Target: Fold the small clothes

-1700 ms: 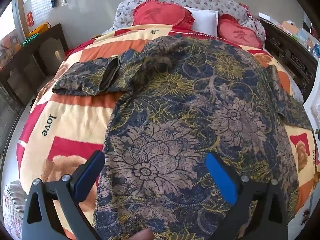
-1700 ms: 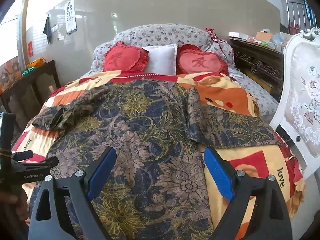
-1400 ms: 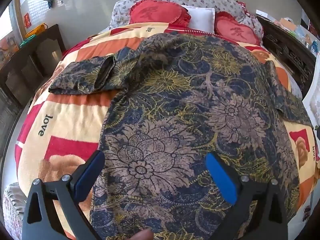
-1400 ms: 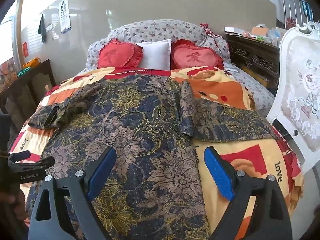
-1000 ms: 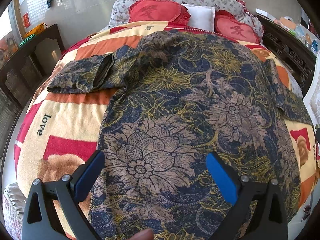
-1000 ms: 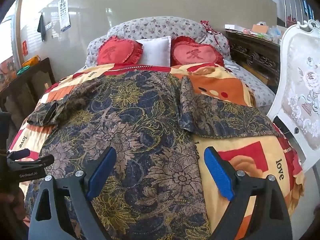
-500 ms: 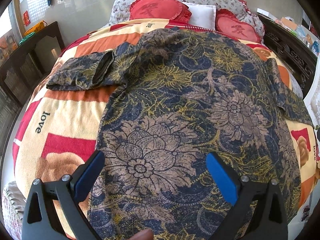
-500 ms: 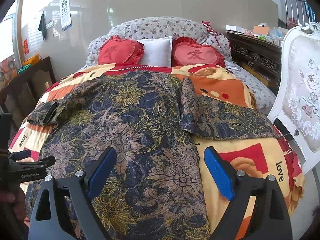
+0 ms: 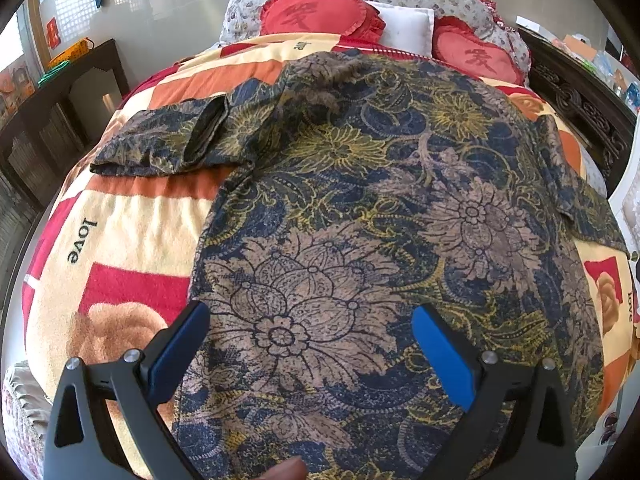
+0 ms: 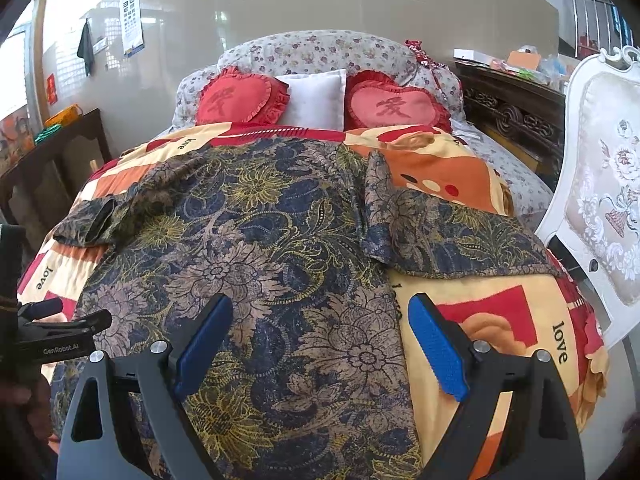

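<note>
Left gripper [image 9: 310, 330] at 6 o'clock in its own view, jaws spread wide, nothing between the blue pads [image 9: 442, 360], hanging above the shirt [image 9: 380, 220] hem; contact with the cloth can't be told. A fingertip [image 9: 286, 473] peeks in at the bottom edge. Right gripper [image 10: 320, 336] likewise at 6 o'clock of its view, jaws wide apart, empty, poised over the shirt's right edge where cloth meets blanket [image 10: 500, 316]. The left gripper also shows in the right view at 9 o'clock, black body only, seen side-on. The shirt is dark blue with tan and yellow flowers, spread flat across the middle of the bed, hem toward the grippers, collar toward 12 o'clock. One sleeve [image 9: 160, 144] lies out at 10 o'clock in the left view, cuff opening showing; the other sleeve [image 10: 448, 236] lies out at 2 o'clock in the right view, flat on the blanket. The blanket is red, orange and cream, printed "love", under the whole shirt. Past the collar at 12 o'clock: two red heart cushions [image 10: 244, 98], a white pillow [image 10: 316, 98] between them, a floral bolster [image 10: 312, 50] behind. White chair [image 10: 600, 184] at 3 o'clock just beside the bed. Dark carved cabinet [image 10: 516, 112] at 2 o'clock with clutter on top, dark side table [image 10: 52, 160] at 9 o'clock. Eye chart [image 10: 132, 20] on the wall at 11 o'clock.
</note>
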The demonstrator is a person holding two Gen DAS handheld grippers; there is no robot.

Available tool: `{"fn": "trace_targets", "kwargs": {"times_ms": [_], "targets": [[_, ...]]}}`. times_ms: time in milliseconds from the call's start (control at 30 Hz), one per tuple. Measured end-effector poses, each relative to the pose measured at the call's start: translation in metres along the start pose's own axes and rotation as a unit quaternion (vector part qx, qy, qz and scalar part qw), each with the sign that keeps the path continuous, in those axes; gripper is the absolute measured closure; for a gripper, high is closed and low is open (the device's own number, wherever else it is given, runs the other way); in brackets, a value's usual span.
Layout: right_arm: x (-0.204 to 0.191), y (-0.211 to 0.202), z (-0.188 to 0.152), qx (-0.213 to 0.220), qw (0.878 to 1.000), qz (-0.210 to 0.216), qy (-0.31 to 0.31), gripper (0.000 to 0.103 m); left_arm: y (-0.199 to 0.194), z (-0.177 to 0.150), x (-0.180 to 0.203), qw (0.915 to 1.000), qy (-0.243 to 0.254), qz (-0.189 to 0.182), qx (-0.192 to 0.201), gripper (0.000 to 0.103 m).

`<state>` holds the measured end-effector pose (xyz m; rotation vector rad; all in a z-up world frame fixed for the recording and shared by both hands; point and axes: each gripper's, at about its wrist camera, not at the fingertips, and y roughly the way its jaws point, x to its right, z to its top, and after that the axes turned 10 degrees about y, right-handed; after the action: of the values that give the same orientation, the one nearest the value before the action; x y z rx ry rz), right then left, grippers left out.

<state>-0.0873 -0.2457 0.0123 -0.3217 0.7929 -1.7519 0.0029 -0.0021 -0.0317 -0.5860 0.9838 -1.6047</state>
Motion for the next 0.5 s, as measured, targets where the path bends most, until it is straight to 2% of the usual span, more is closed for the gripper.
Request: {"fn": "trace_targets", "kwargs": {"times_ms": [300,500], "targets": [[-0.002,0.009,0.002,-0.007,1.000,-0.002,-0.003,0.038,0.007,0.000,-0.003,1.0000,0.000,0.005,-0.004,0.000],[-0.014,0.025,0.015,-0.001,1.000,-0.002,-0.024,0.038,0.016,0.011,-0.012,0.9997,0.002,0.023,0.003,0.000]]}}
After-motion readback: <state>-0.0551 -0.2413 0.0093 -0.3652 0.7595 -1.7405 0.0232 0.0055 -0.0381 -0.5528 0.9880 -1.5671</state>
